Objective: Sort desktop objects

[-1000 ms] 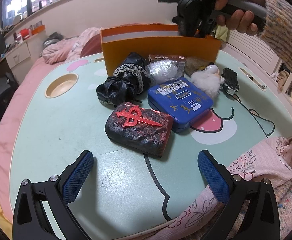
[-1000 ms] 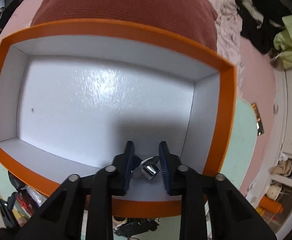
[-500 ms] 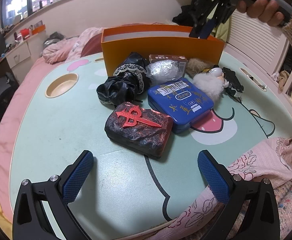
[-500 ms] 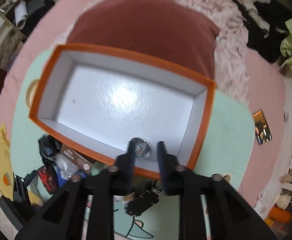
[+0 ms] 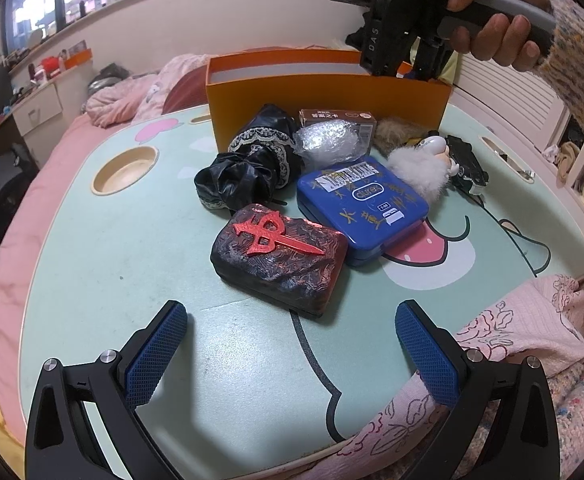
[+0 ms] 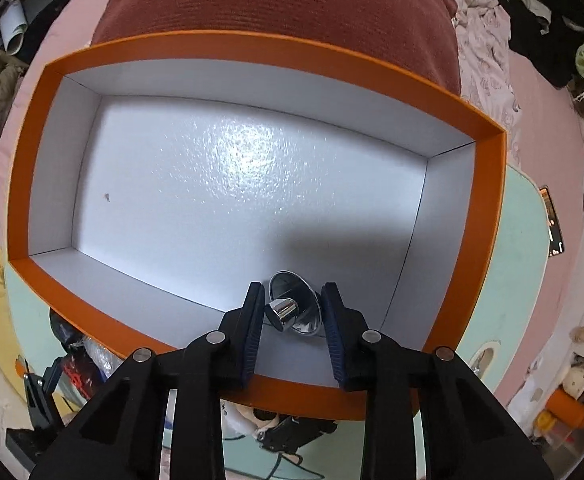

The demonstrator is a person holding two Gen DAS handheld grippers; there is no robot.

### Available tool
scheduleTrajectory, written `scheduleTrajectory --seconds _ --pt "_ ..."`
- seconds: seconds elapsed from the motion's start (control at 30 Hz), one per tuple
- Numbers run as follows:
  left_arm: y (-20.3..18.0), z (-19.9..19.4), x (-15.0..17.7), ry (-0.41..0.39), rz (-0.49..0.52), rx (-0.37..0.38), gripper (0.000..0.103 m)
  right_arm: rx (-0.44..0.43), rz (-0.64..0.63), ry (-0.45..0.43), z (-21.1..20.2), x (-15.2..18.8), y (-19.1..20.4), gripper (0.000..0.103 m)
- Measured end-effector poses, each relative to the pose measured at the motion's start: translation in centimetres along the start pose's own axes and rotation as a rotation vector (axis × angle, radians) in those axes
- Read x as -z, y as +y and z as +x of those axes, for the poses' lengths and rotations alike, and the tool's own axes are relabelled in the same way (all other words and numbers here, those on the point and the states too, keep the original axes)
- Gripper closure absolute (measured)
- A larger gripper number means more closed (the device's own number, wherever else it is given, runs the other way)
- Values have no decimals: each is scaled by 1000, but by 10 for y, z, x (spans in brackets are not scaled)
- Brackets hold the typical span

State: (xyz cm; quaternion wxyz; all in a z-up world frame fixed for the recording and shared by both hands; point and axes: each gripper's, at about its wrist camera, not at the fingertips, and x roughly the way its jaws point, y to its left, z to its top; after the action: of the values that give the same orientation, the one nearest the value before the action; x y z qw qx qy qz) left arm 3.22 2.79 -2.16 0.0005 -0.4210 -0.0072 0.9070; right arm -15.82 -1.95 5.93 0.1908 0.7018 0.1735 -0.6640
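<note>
At lower centre of the right wrist view, the right gripper [image 6: 292, 312] is hanging over the orange cardboard box [image 6: 251, 52], jaws narrowly parted around the shiny chrome knob [image 6: 292, 312] lying on its white floor, apparently released. Next, likely lifting clear towards the surface [image 5: 131, 260] clutter; left gripper [image 5: 292, 352] jaws wide, empty.

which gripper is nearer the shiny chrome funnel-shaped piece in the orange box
Right. The right gripper hangs directly over the chrome piece, fingers open either side; the left gripper sits well short of the orange box.
</note>
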Motion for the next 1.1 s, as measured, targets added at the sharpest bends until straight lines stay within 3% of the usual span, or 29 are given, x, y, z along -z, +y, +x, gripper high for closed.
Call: scheduleTrajectory --seconds 0.1,0.2,0.27,0.4,0.53,0.7,0.83,0.87,0.93,1.0,1.1 --pt "0 0 0 0 0 0 0 41 -1 -78 -14 3 1 73" --pt "0 0 0 0 0 0 0 -13 13 -195 -47 11 -2 73" --pt "0 0 0 0 0 0 0 -44 -5 -281 -77 31 -3 73" --pt "0 0 0 0 -1 -1 0 -82 -52 -362 -99 71 10 73" --pt "2 0 0 1 -3 -3 0 -138 -117 -381 -82 107 30 73" --pt "2 0 -1 1 -3 -1 0 -159 -137 -388 -42 110 41 72" --pt "2 0 -1 1 -3 -2 0 -175 -78 -553 -35 104 32 72" --pt "2 0 -1 1 -2 -3 0 -157 -57 -598 -36 104 30 70" --pt "2 0 -1 1 -2 -3 0 -149 -20 -706 -41 117 25 53" --pt "3 -1 -1 1 -2 -2 0 -154 11 -787 -44 133 20 42" --pt "3 -1 -1 1 -2 -2 0 -129 11 -866 -40 160 21 41"
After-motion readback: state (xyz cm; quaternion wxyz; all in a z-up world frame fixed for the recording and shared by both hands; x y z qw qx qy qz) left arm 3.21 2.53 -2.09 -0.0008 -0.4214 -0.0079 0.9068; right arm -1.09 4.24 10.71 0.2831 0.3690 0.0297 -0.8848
